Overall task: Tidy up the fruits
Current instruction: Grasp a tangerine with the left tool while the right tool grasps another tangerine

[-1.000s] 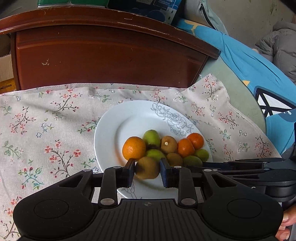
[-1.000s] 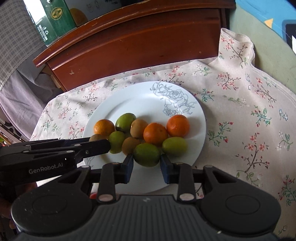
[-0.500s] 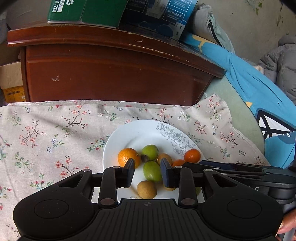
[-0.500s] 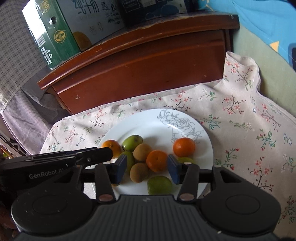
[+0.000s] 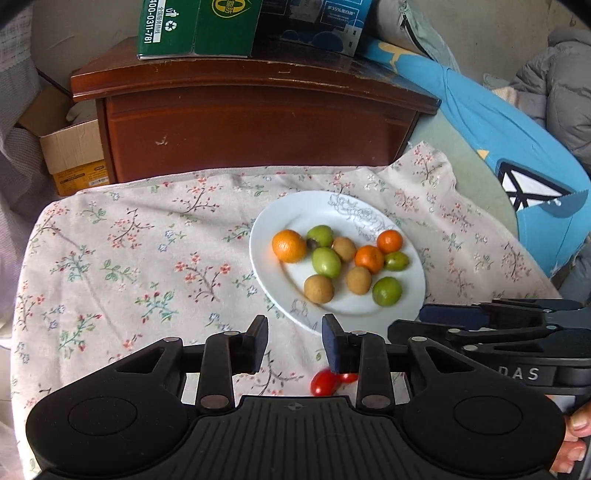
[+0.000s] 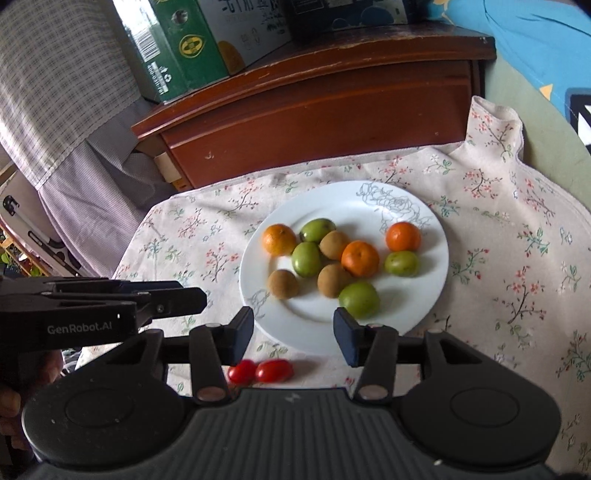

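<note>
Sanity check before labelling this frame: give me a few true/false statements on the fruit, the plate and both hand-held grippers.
1. Three oranges lie on the white plate. True.
2. The two cherry tomatoes lie on the plate. False: they lie on the floral cloth, off the plate on the side nearest the cameras.
3. The right hand-held gripper is clamped on a green fruit. False: its jaws stand apart with nothing between the pads.
4. The left hand-held gripper holds no fruit. True.
5. The plate carries a line-drawn rose on its rim. True.
6. A green box stands on the cloth beside the plate. False: the green box sits on the wooden cabinet behind.
</note>
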Tool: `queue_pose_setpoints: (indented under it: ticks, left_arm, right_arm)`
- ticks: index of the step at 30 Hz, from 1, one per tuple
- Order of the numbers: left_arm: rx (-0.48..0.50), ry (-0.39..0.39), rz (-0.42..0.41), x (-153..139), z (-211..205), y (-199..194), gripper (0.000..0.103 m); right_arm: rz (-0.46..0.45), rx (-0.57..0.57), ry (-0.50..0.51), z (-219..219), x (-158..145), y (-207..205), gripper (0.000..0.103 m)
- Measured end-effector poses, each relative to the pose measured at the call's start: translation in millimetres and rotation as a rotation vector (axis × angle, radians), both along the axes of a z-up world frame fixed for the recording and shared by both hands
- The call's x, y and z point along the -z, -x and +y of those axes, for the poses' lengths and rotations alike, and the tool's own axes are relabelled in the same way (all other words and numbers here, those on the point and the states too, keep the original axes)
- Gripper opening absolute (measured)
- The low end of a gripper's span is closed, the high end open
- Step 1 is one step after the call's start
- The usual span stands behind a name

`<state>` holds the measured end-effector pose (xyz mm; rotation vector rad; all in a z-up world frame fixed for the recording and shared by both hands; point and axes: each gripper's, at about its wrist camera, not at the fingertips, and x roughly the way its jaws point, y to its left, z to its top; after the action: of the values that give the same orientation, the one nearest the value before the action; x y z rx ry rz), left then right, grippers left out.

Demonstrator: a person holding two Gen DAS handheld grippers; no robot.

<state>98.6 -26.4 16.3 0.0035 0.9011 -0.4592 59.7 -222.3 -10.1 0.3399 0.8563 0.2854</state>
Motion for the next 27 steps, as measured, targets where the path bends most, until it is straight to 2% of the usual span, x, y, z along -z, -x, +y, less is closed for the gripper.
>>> queue_pose_setpoints:
  ticks: [6, 11, 16, 18, 19, 27]
  left_arm:
    - [-0.008, -0.045, 0.023, 4, 10, 16, 0.031]
    - [-0.023, -0.081, 0.038, 5, 15, 24, 0.031]
    - [-0.035, -0.07, 0.062, 5, 20, 23, 0.032]
    - [-0.043, -0.067, 0.071, 7, 22, 22, 0.043]
    - [-0.048, -0.072, 0.069, 7, 22, 22, 0.044]
    - [-0.049, -0.058, 0.09, 13, 21, 18, 0.045]
  right_arm:
    - [0.008, -0.065, 0.029, 16, 3, 25, 0.049]
    - [0.019, -0.124, 0.063, 27, 10, 29, 0.049]
    - [0.029, -0.17, 0.078, 36, 15, 30, 0.049]
    - [0.03, -0.189, 0.09, 42, 17, 31, 0.049]
    - [0.032, -0.202, 0.093, 45, 19, 31, 0.049]
    - [0.043, -0.251, 0.145, 61, 32, 29, 0.047]
